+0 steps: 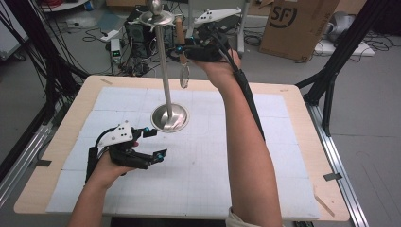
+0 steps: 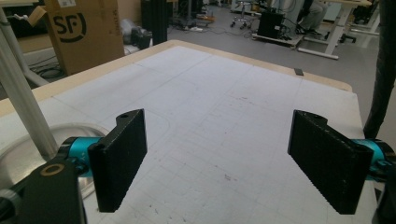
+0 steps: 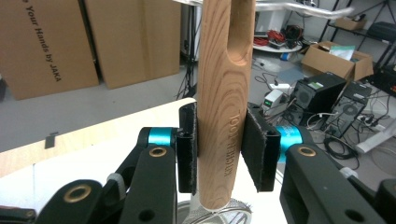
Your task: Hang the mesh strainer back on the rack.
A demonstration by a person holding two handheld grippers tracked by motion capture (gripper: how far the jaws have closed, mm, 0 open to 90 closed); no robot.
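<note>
A cluttered workshop with cardboard boxes is surrounding a white-matted tabletop [image 1: 283, 156] carrying a tall steel stand [image 1: 164, 71].

The right gripper [image 1: 182, 51] is pinching the wooden handle [image 3: 224, 107] of a whisk-like utensil [image 1: 183, 66] between its fingers [image 3: 187, 149], just beside the stand's top disc; the utensil's long axis is running upright, handle up, wire head [image 1: 185, 78] pointing down beside the pole, well above the base. The left gripper [image 1: 156, 142] is resting just in front of the stand's base, fingers [image 2: 119, 158] spread wide on nothing.

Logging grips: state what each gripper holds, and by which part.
Right gripper: wooden-handled utensil, jaws clamping its handle. Left gripper: jaws open, holding nothing.
</note>
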